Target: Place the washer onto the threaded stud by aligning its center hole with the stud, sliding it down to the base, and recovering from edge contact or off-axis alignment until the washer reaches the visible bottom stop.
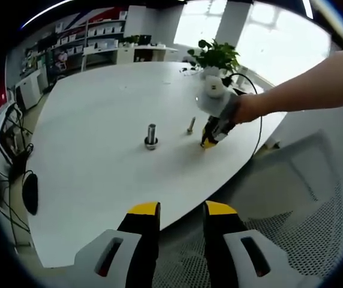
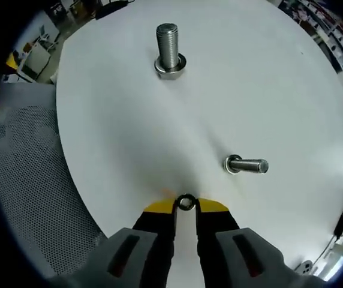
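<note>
Step in hand, by judgement: washer picked or being picked, carry to the stud not yet begun.

Right gripper [image 2: 185, 207]: yellow-tipped jaws drawn close, pinching a small dark washer [image 2: 186, 202] edge-on between the tips, low over the white table [image 2: 117, 138]. Whether lifted clear or touching the top: cannot tell. Seen from the left gripper view, same gripper [image 1: 210, 141] tip-down at the table, held by a hand [image 1: 243, 109].

Stud [image 2: 169, 47] upright on its wide base, threads up, well apart from the washer, across bare table. A second bolt [image 2: 247, 164] lying on its side, nearer, off to one side of the path.

Left gripper [image 1: 181, 211]: jaws apart, nothing between them, hanging off the table edge above a mesh chair [image 1: 291, 240], well away from the work.

Next move, as advice: lift the washer, travel over to the stud, turn the ring flat so its hole faces the stud's top, centre it, then lower. Thin edge grip likely to let the ring tilt; on catching the threads or the top rim, back off, re-level, try again until seated on the base.
</note>
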Action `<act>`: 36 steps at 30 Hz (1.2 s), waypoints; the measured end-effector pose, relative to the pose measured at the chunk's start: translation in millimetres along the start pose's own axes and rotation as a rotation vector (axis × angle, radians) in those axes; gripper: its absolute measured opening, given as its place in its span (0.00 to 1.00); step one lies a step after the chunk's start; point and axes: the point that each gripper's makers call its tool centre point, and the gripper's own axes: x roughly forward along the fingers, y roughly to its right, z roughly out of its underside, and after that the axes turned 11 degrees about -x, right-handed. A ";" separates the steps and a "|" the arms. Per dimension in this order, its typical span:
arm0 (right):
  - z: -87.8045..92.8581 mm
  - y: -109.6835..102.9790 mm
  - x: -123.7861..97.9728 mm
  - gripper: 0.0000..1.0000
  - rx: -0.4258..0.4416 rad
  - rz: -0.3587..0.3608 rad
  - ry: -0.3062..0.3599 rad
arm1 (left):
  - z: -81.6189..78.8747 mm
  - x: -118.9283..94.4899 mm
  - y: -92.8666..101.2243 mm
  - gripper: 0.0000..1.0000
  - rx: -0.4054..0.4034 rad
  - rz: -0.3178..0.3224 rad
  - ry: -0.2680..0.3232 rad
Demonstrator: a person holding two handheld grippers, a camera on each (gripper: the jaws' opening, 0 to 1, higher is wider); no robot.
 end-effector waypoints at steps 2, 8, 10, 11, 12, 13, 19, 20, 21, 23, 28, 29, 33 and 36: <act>0.5 0.3 0.3 0.14 0.011 0.008 0.016 | -0.5 -0.3 -0.1 0.26 -0.001 -0.001 0.003; 0.4 1.3 1.4 0.14 0.022 0.016 0.039 | 0.4 0.2 0.5 0.26 0.006 0.000 -0.003; 0.1 1.7 2.0 0.14 0.029 0.016 0.038 | 0.5 0.2 0.5 0.26 0.007 0.000 -0.003; 0.5 1.7 2.0 0.14 0.032 0.015 0.037 | 0.7 0.3 0.4 0.26 0.006 0.000 -0.004; 0.1 2.2 2.5 0.14 0.038 0.016 0.033 | 1.0 0.3 -0.1 0.26 0.006 -0.001 -0.005; 0.3 2.4 2.6 0.14 0.042 0.017 0.033 | 1.0 0.3 -0.3 0.26 0.005 -0.002 -0.005; 0.8 3.2 1.2 0.14 0.112 0.061 0.114 | 0.8 -0.1 -1.4 0.27 -0.002 -0.007 -0.002; 1.1 3.5 1.2 0.14 0.114 0.063 0.127 | 0.8 0.0 -1.4 0.27 0.000 -0.007 -0.002; 1.3 3.8 1.2 0.14 0.117 0.063 0.133 | 0.9 0.0 -1.2 0.27 0.000 -0.007 -0.003; 0.7 4.2 0.2 0.14 0.161 0.063 0.165 | 1.9 0.5 -0.6 0.27 0.002 -0.005 -0.010; -1.4 3.0 -0.1 0.14 0.140 0.074 0.173 | 3.4 0.7 -0.1 0.27 0.005 -0.004 -0.019; -1.2 3.7 0.1 0.14 0.140 0.073 0.175 | 3.7 0.9 -0.5 0.27 0.005 -0.005 -0.020; -1.3 5.0 -0.2 0.14 0.166 0.070 0.181 | 4.5 0.9 0.0 0.27 0.004 -0.002 -0.023; -1.5 6.3 0.5 0.14 0.179 0.073 0.179 | 5.2 0.9 0.2 0.28 -0.002 0.002 -0.023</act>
